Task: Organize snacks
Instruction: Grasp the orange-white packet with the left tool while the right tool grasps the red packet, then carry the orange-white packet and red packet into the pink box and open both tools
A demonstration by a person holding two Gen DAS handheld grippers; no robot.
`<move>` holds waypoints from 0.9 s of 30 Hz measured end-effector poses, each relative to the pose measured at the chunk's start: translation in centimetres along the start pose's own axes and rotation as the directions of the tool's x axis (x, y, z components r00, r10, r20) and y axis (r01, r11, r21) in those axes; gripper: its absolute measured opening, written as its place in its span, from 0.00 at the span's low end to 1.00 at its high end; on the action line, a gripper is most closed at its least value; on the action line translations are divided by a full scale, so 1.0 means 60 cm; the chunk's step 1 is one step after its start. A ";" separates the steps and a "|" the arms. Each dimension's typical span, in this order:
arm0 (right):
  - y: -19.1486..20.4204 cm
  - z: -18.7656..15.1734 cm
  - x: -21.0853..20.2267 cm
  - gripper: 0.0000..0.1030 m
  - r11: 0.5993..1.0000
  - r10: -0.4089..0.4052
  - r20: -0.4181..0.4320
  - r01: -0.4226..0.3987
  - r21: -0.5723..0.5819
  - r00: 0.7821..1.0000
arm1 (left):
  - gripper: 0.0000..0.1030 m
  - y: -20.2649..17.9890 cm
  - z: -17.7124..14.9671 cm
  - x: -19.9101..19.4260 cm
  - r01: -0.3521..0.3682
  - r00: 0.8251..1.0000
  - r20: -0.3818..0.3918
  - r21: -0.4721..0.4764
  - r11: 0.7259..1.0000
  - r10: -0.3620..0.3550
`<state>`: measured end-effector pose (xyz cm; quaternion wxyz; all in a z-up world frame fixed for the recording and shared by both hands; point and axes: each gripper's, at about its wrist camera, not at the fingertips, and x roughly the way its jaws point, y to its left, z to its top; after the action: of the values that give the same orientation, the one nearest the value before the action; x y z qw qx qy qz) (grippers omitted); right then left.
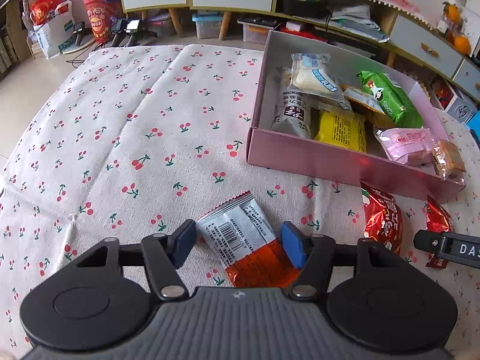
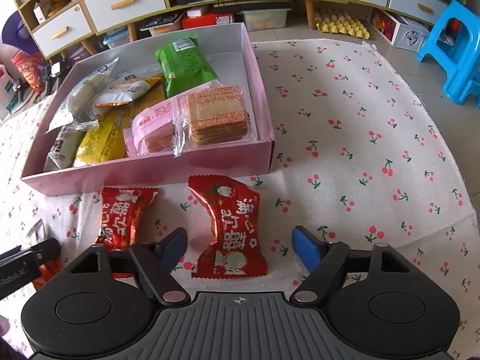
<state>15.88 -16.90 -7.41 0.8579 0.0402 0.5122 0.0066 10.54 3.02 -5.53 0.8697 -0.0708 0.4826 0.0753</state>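
— While the left gripper straddles the silver-orange packet, is it squeezing?
— Can't tell; pads sit at its edges. The right gripper gapes around a red packet.
— Beyond?
— The pink box of snacks on the worktop.

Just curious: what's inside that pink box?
The pink box holds snacks: a green packet, yellow packet, pink packet and clear-wrapped wafers. They overlap, hiding whatever lies beneath.
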 end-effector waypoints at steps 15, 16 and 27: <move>-0.036 0.010 -0.009 0.31 0.987 0.114 -0.013 -0.111 0.118 0.993 | 0.48 0.013 0.012 0.000 0.087 0.996 -0.027 -0.036 0.996 -0.088; -0.044 0.012 -0.009 0.31 0.980 0.137 -0.014 -0.134 0.149 0.990 | 0.48 0.014 0.012 0.000 0.091 0.995 -0.028 -0.040 0.995 -0.093; -0.098 0.019 -0.044 0.31 0.915 0.273 0.020 -0.266 0.303 0.962 | 0.48 0.031 0.024 -0.033 0.198 0.980 -0.010 -0.106 0.975 -0.200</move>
<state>15.46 -22.96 -5.01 0.8266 0.2410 0.5065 0.0465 10.35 5.03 -3.18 0.8630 -0.1646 0.4775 0.0123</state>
